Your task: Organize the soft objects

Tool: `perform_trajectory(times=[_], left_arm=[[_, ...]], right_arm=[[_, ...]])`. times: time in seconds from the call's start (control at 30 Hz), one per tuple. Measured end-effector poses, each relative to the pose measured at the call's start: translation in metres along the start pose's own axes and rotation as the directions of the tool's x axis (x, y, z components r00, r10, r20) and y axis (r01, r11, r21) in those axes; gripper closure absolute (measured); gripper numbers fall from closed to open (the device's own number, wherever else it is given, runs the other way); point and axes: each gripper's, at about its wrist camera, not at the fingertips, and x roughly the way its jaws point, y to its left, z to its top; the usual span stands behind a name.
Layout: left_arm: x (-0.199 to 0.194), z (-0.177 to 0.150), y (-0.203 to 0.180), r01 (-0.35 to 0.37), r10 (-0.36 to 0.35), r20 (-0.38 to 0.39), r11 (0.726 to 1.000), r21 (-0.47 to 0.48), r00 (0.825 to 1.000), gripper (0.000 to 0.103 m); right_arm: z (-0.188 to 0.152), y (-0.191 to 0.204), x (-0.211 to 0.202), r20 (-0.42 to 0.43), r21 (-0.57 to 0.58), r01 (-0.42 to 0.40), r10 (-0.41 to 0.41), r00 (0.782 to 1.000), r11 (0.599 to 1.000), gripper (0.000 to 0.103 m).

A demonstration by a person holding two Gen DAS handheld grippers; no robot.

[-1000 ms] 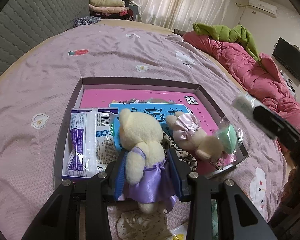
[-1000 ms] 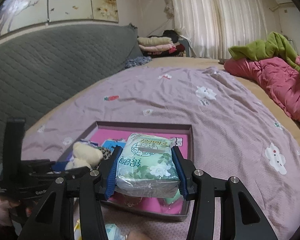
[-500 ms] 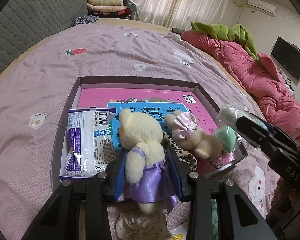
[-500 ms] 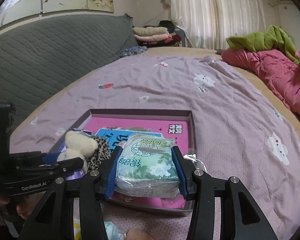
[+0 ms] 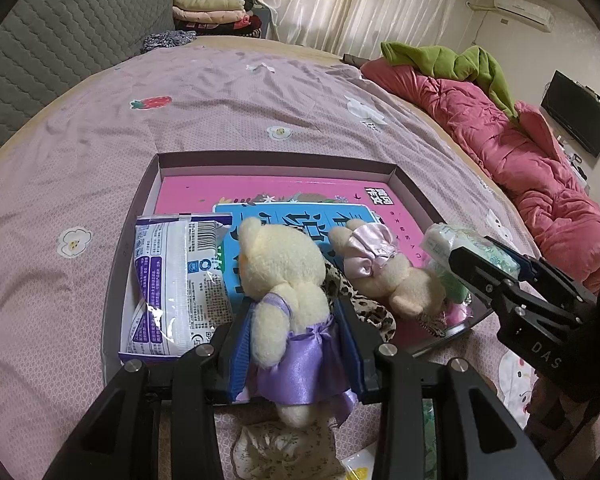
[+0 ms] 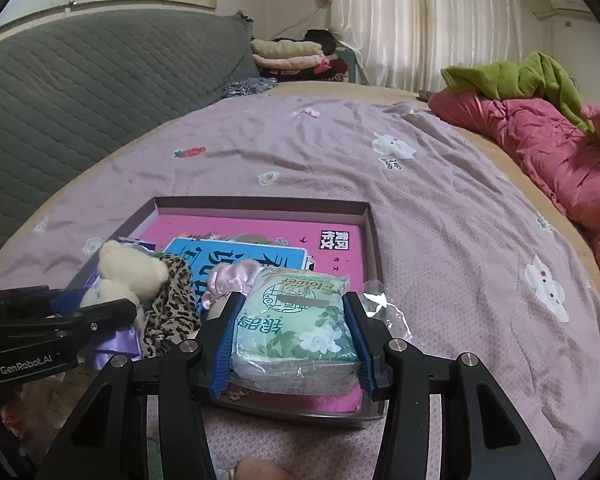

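The right tool (image 6: 292, 340), clamped on the tissue pack (image 6: 296, 320), has dropped closer over the tray (image 6: 260, 204) at lower centre; release seems next. The left tool (image 5: 296, 344) still grips the bear (image 5: 288, 292).

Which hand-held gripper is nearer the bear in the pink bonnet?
Right. The right hand-held gripper, shut on a green tissue pack, hangs just beside the pink-bonnet bear. The left hand-held gripper clamps the purple-dress bear farther off.
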Motion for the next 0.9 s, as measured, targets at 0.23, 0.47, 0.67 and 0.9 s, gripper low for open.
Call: perform_trajectory(times=[0.23,0.47,0.67,0.9], left_arm=[[0.0,0.0,0.0,-0.001,0.001,-0.001,1.0,0.002,1.0,0.063],[0.001,0.0,0.0,-0.002,0.002,-0.003,1.0,0.003,1.0,0.063],[0.003,-0.001,0.0,-0.006,0.006,-0.006,1.0,0.008,1.0,0.063],[0.002,0.0,-0.001,-0.013,0.013,-0.005,1.0,0.017,1.0,0.063]], right_arm=[[-0.005,0.006,0.003,-0.016,-0.022,-0.001,0.001,1.0,1.0,0.052],[-0.009,0.014,0.01,-0.04,-0.048,-0.019,0.018,0.999,0.999,0.051],[-0.01,0.009,0.01,-0.043,-0.014,-0.037,0.037,0.998,0.999,0.048],[-0.006,0.0,0.003,-0.022,0.041,-0.073,0.074,0.997,0.997,0.037]])
